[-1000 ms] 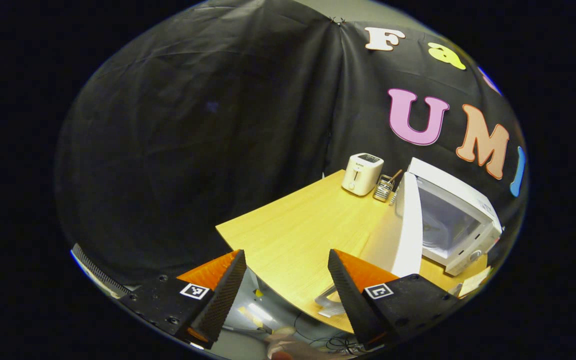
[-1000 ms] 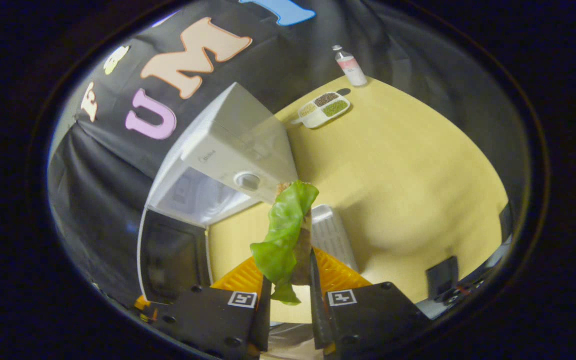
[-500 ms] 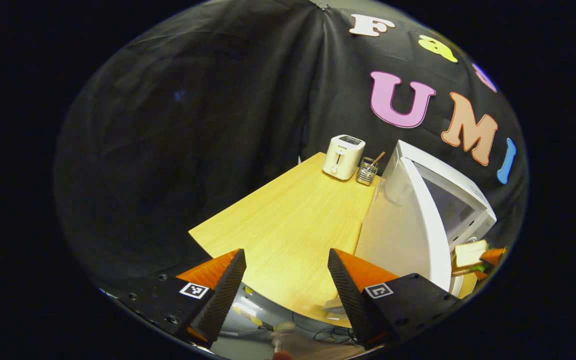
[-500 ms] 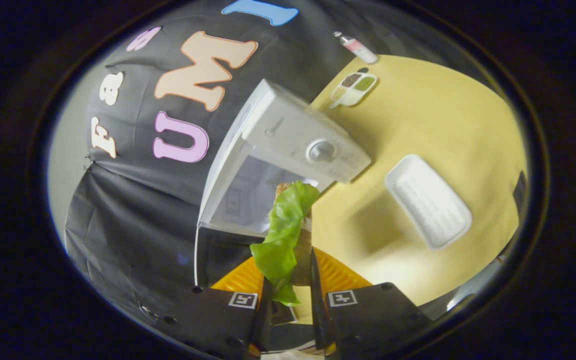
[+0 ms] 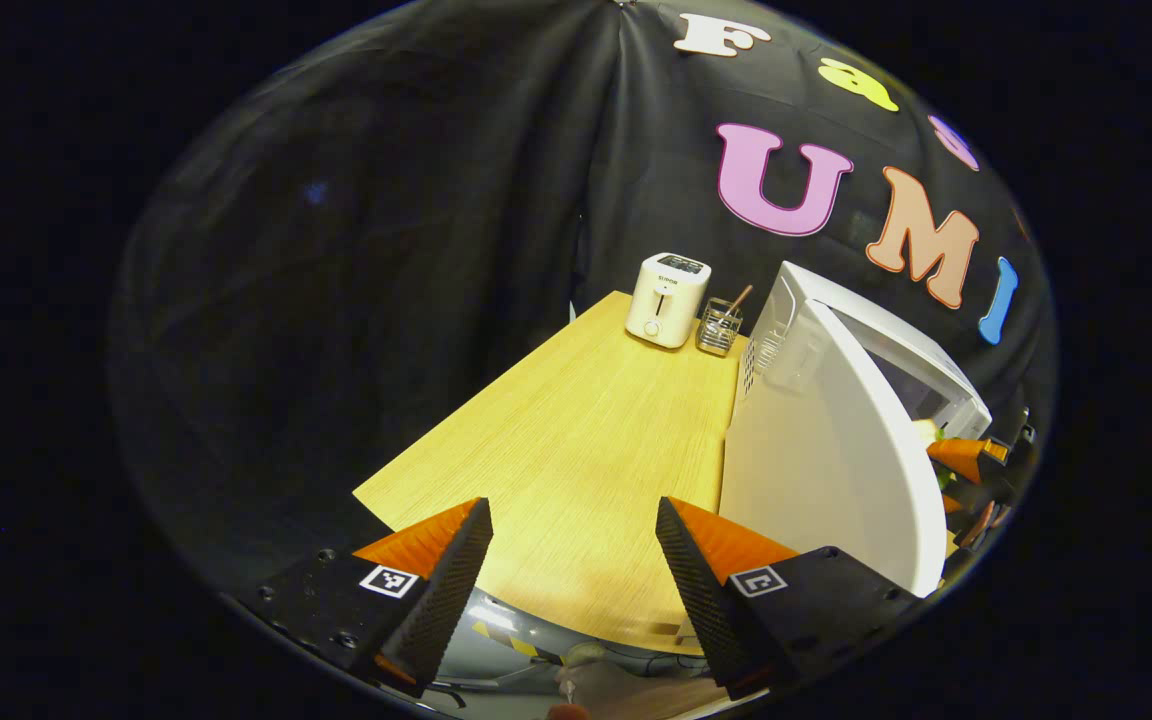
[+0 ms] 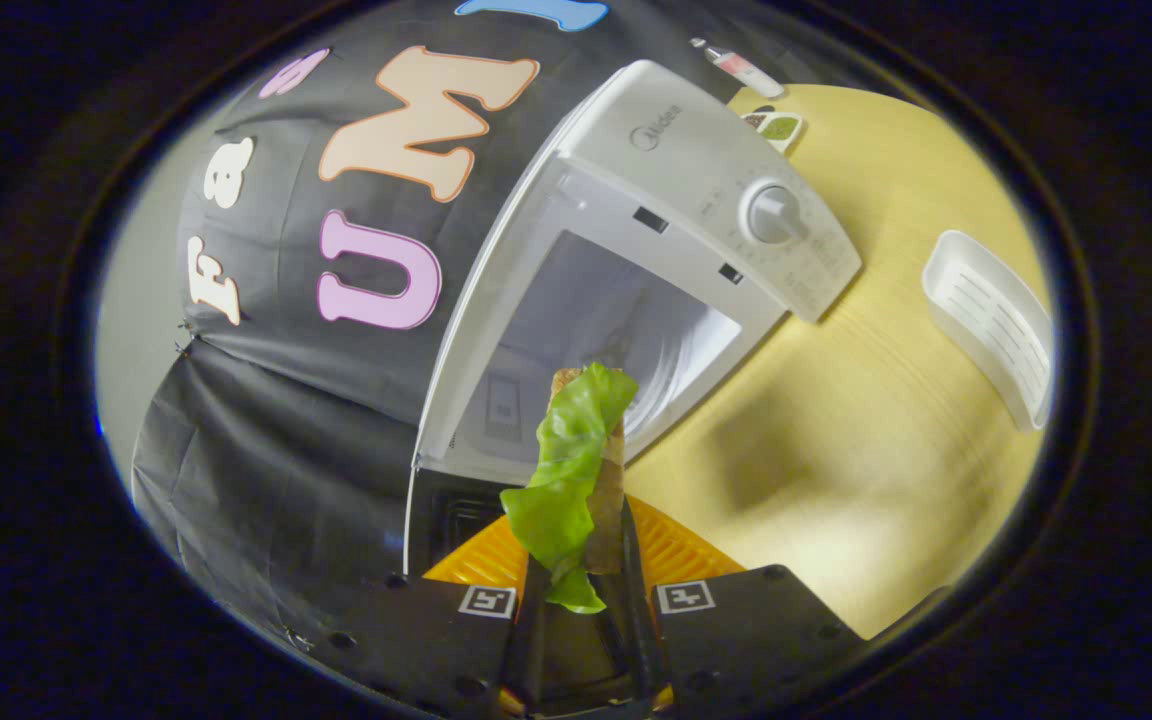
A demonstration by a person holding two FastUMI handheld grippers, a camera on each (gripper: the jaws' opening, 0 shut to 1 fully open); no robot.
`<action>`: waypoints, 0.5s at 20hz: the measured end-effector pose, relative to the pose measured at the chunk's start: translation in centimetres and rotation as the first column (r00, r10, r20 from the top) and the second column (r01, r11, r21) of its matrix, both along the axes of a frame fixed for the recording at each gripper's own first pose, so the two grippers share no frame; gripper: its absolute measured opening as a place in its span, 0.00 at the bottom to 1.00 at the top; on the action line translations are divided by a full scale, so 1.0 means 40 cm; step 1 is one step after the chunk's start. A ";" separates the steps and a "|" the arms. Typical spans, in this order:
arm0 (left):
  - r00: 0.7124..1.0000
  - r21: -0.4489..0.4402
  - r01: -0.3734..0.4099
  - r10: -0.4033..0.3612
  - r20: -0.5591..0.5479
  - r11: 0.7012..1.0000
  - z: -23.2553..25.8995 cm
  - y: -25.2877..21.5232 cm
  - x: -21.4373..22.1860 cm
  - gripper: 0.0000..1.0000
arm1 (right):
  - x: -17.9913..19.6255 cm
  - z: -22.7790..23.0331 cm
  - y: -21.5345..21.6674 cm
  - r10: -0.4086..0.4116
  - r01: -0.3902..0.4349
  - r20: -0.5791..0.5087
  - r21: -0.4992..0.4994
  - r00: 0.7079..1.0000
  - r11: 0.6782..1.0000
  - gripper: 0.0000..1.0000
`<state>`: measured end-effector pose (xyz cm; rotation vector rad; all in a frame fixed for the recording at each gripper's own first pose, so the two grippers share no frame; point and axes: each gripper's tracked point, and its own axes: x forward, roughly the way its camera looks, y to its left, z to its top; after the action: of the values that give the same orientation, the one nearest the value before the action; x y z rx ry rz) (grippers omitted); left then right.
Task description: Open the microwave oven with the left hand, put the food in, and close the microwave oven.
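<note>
Now we hold the sandwich (image 6: pixel 576 470) pinched in the right gripper (image 6: pixel 581 585), pointing lengthwise at the microwave (image 6: pixel 676 200) cavity straight ahead, left gripper (image 5: pixel 576 570) wide open, empty.

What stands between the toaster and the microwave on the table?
In the left gripper view, a small wire holder with a stick in it stands between the toaster and the microwave.

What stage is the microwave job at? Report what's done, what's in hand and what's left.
Done: the microwave door stands open, its cavity bare. In hand: the right gripper is shut on the sandwich, lettuce hanging out, held just in front of the opening. The left gripper is open, beside the door, over the table. Left: set the food inside, let go, then shut the door.
</note>
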<state>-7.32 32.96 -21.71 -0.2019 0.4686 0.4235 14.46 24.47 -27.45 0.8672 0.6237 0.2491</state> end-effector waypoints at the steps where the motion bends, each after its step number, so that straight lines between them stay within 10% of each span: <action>1: 1.000 0.000 0.010 -0.010 -0.012 1.000 -0.006 0.008 0.006 0.97 | 0.028 -0.002 0.010 -0.019 0.019 0.016 -0.007 1.000 1.000 0.36; 10: 0.995 -0.029 0.059 -0.061 -0.079 0.998 -0.038 0.029 0.048 0.97 | 0.225 -0.062 0.078 -0.132 0.142 0.102 -0.107 0.986 0.984 0.36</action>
<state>-5.38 34.11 -23.24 -0.1968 0.5580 0.3676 23.47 27.57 -29.93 0.7803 0.4828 0.1280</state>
